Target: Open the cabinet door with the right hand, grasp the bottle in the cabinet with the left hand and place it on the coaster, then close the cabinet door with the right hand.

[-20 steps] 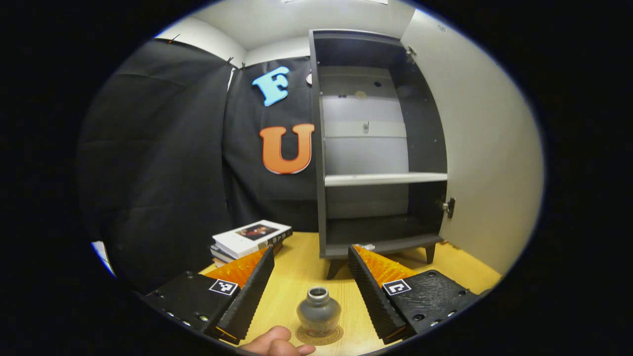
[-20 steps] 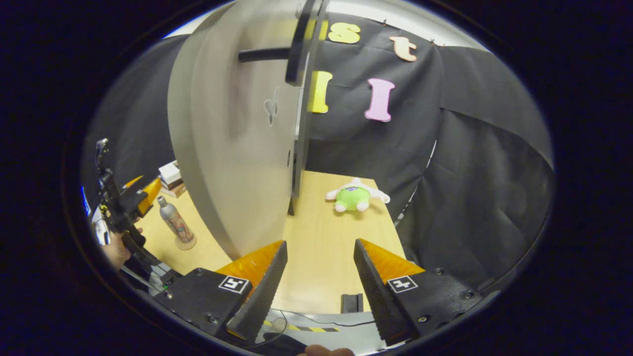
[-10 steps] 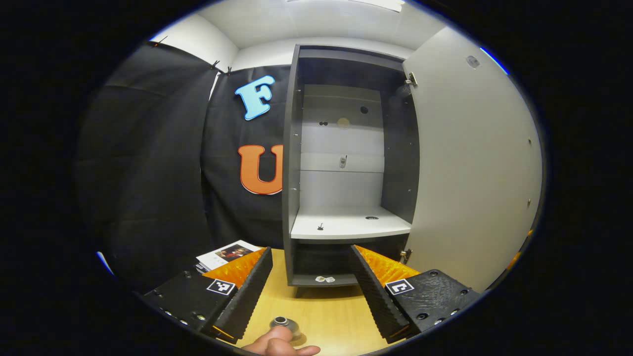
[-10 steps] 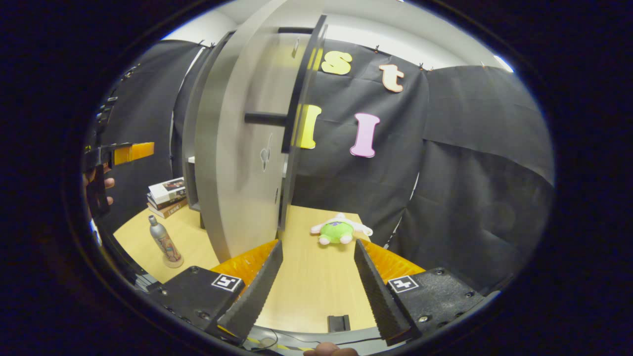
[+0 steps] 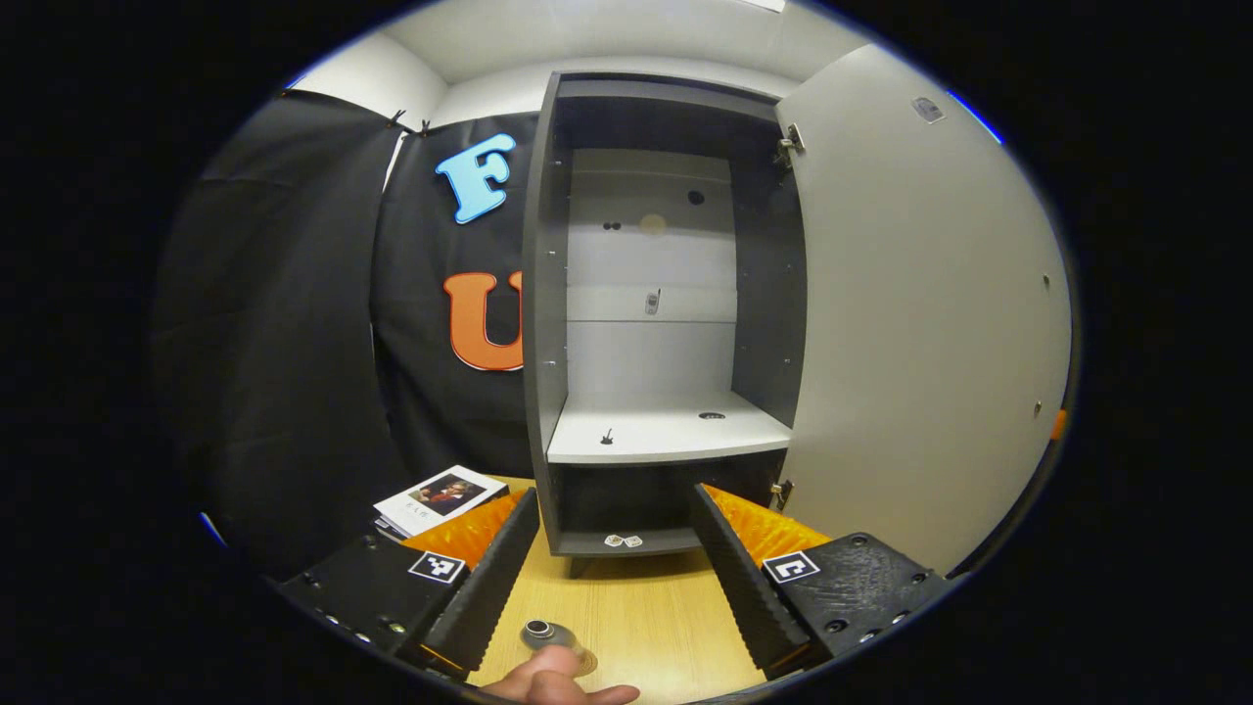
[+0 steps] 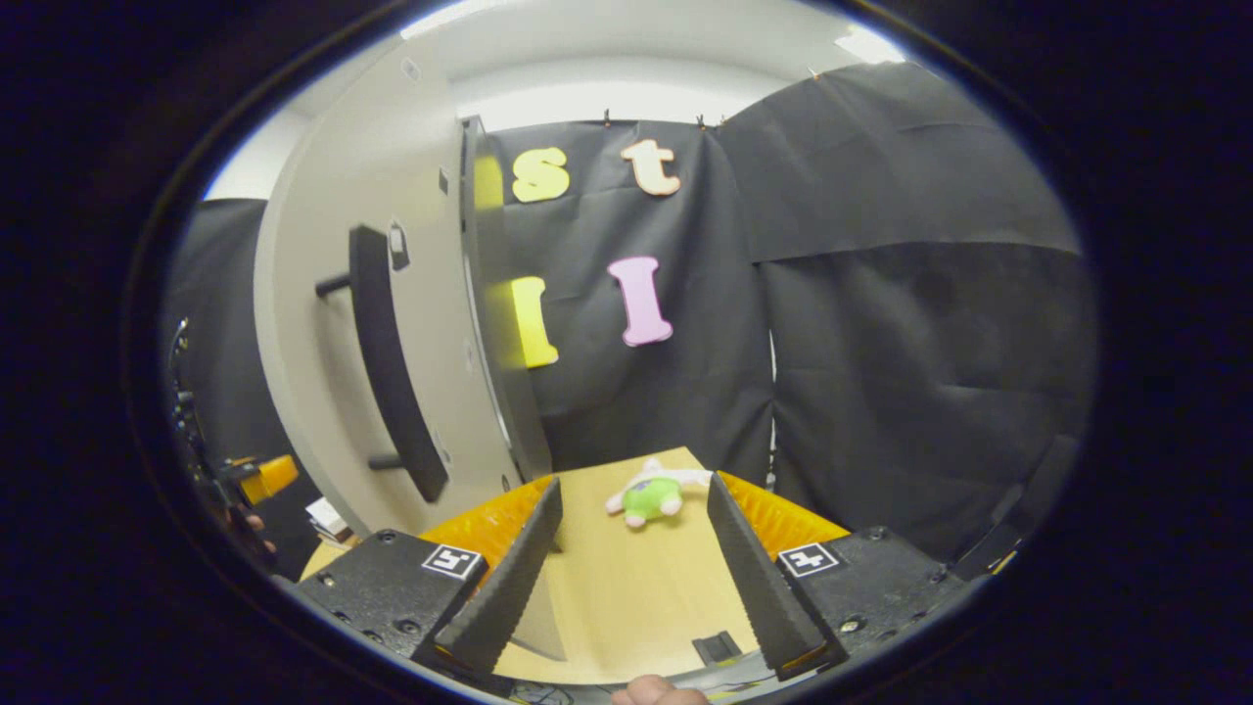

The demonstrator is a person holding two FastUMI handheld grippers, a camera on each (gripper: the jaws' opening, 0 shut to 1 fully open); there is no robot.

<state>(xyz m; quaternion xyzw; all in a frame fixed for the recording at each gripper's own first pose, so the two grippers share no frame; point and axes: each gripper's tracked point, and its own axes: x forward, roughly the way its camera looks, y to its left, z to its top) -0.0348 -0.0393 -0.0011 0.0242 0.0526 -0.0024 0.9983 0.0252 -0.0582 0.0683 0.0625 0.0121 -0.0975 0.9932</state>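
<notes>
In the left gripper view the dark cabinet stands with its pale door swung out to the right; its white shelf holds no bottle. The bottle stands on the table just below my left gripper, seen from above by its mouth; the coaster under it is barely visible. The left gripper is open and holds nothing. In the right gripper view the door with its black bar handle stands at the left. My right gripper is open, short of the handle and to its right.
A stack of books lies left of the cabinet on the wooden table. A green and white plush toy lies on the table ahead of the right gripper. A thumb shows at the bottom edge. The other gripper is at far left.
The left gripper has risen away from the bottle, which has dropped to the view's bottom edge. The right gripper has swung round so the door's handle side faces it.
</notes>
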